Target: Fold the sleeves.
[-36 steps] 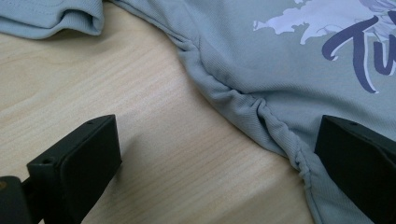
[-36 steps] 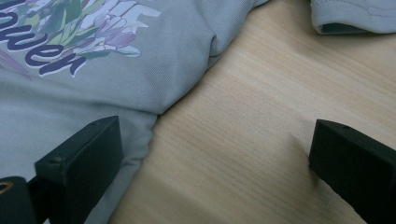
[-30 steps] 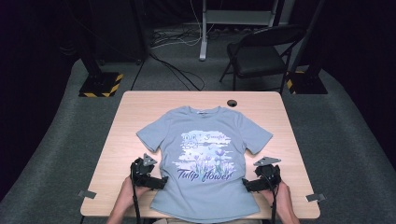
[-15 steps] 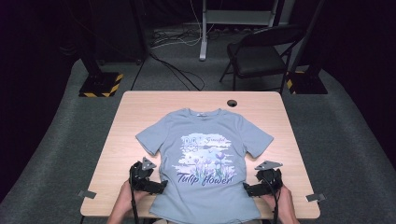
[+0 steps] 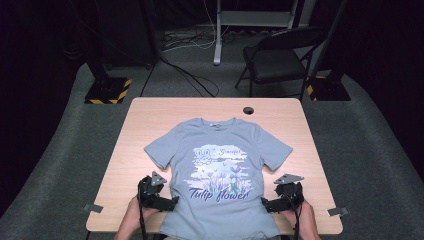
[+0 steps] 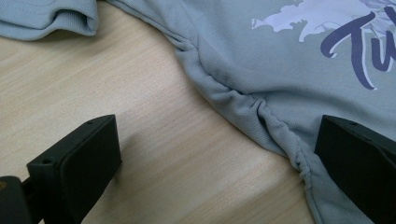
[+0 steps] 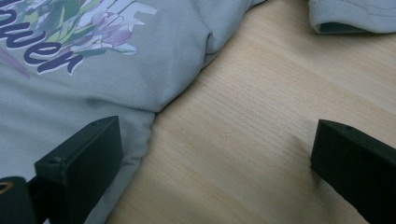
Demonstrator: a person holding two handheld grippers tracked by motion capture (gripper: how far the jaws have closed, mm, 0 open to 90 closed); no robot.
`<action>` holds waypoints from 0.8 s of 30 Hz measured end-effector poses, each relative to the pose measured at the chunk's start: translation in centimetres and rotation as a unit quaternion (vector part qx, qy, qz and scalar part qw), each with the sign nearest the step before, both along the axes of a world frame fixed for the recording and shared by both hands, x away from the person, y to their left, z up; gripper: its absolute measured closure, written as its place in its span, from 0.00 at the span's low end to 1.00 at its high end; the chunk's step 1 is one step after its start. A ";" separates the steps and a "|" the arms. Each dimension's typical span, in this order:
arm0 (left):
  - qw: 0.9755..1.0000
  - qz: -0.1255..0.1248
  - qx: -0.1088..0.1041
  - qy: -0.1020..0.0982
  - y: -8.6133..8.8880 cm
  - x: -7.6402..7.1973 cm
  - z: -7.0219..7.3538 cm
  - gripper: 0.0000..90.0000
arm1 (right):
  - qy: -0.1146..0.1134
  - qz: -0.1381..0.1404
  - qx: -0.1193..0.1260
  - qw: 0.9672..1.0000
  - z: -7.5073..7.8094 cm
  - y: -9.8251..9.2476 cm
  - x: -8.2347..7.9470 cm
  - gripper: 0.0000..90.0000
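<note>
So there's a light blue t-shirt (image 5: 220, 165) spread face-up on a wooden table (image 5: 150, 120), neck pointing away from the person, hem hanging a bit over the near edge. The print on the front has purple tulips and says "Tulip flower" in dark lettering. Both sleeves are laid out to the sides.

The left gripper (image 5: 170, 202) sits at the shirt's left side seam down near the hem, and its jaws are spread wide. In the left gripper view, one jaw hangs over bare wood and the other over the fabric, so the bunched-up, wrinkly side edge of the shirt (image 6: 243, 100) runs right between them. Nothing is pinched yet. The folded-over cuff of the left sleeve (image 6: 51, 18) shows at the top corner of that view.

The right gripper (image 5: 266, 204) mirrors it on the other side seam, jaws wide too. In the right gripper view, one jaw is over the shirt (image 7: 93, 79) and the other over the tabletop, with the side edge of the cloth lying between. The right sleeve hem (image 7: 352, 16) peeks in at the top.

Further back there's a small dark round thing (image 5: 248, 110) near the table's far edge, and a black folding chair (image 5: 280, 57) stands on the grey carpet behind.
</note>
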State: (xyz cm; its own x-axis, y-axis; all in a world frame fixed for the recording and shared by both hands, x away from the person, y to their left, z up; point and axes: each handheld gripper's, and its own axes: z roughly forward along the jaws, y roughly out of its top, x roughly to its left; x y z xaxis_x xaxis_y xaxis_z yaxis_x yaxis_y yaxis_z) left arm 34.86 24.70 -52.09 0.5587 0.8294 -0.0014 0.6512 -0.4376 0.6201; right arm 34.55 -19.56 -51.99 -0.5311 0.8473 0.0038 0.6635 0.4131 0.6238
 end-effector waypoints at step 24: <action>1.000 0.011 -0.008 -0.004 0.3 -0.4 0.7 0.03 | -0.018 0.013 0.023 0.999 -0.4 -0.4 0.1 0.00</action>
